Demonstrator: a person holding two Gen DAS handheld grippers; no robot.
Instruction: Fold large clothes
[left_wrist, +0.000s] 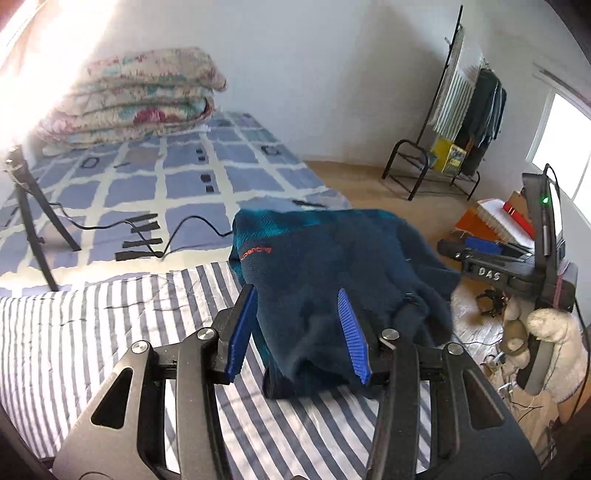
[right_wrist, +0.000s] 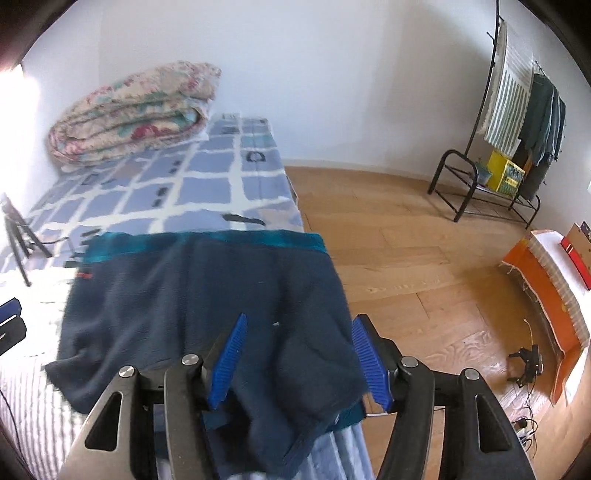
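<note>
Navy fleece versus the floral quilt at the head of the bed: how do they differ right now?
The navy fleece is plain dark blue with a teal band; the floral quilt is pale and patterned. The fleece lies low and loosely folded at the bed's near end; the quilt is a thick stacked bundle by the wall. Both rest on the bed.

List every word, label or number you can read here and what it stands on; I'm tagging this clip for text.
"DAS": white letters on a black device by the right edge of the left wrist view.
Orange lettering on the navy fleece: blurred, not readable.
Print on the yellow box under the clothes rack: too small to read.
No other text shows.
</note>
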